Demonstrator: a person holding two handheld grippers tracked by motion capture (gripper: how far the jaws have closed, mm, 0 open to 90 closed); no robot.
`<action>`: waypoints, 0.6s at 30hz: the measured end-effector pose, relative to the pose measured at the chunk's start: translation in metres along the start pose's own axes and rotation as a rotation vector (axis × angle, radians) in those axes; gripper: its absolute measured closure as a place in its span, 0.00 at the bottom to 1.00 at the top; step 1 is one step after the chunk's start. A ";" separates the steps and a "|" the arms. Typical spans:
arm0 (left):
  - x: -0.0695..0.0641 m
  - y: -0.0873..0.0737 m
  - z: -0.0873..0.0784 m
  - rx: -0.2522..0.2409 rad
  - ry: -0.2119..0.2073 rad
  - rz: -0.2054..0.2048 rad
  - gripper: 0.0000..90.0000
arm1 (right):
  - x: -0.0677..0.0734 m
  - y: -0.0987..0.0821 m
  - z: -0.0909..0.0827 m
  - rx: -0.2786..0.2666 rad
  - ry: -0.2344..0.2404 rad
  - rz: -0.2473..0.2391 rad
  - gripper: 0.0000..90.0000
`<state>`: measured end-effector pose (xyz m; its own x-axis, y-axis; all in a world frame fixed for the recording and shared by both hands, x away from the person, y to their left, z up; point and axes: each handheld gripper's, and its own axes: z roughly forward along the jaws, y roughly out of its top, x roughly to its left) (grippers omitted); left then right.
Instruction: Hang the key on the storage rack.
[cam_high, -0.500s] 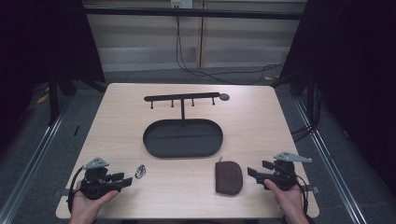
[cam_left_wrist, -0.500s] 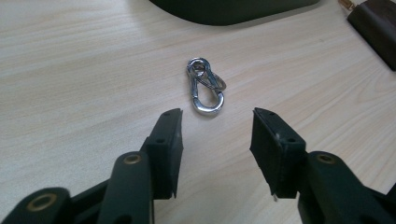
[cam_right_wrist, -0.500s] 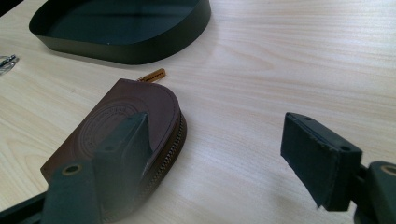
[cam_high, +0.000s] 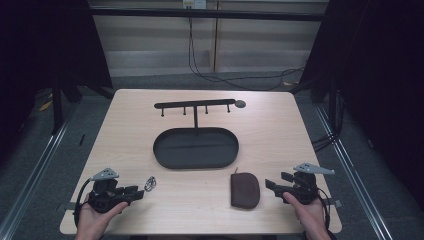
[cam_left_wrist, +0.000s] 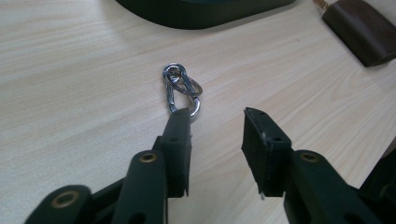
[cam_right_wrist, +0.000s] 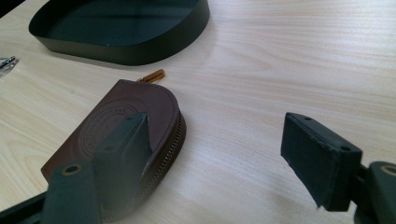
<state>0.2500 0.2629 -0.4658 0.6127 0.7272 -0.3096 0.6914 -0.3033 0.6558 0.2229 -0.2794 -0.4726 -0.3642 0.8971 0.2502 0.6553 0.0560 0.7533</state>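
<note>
We see both tools spread: left tool (cam_left_wrist: 217, 123) at the key ring (cam_left_wrist: 182, 91), right tool (cam_right_wrist: 219, 154) beside the pouch (cam_right_wrist: 123, 149), both lying on the bench (cam_high: 280, 135) near the tray (cam_high: 196, 148). We judge the ring light, stiff and slippery, best pinched across its loop; the pouch soft, best taken at its edge.

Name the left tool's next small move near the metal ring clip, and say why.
Probably nudge the left tool forward and slightly toward the key ring clip: its jaws stand open, but the clip lies at one jaw's tip, not centred between them.
</note>
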 end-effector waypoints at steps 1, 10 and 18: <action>-0.001 0.001 0.000 0.003 0.008 0.007 0.67 | 0.001 0.000 0.000 0.003 0.000 -0.003 0.27; -0.008 0.017 -0.001 0.038 0.039 0.044 0.64 | 0.000 0.000 0.001 0.003 0.000 -0.001 0.27; -0.010 0.028 0.009 0.109 0.057 0.054 0.52 | 0.000 0.000 0.001 0.005 -0.002 0.001 0.27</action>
<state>0.2659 0.2417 -0.4503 0.6298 0.7406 -0.2342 0.6971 -0.4061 0.5908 0.2237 -0.2789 -0.4732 -0.3625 0.8979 0.2497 0.6586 0.0573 0.7503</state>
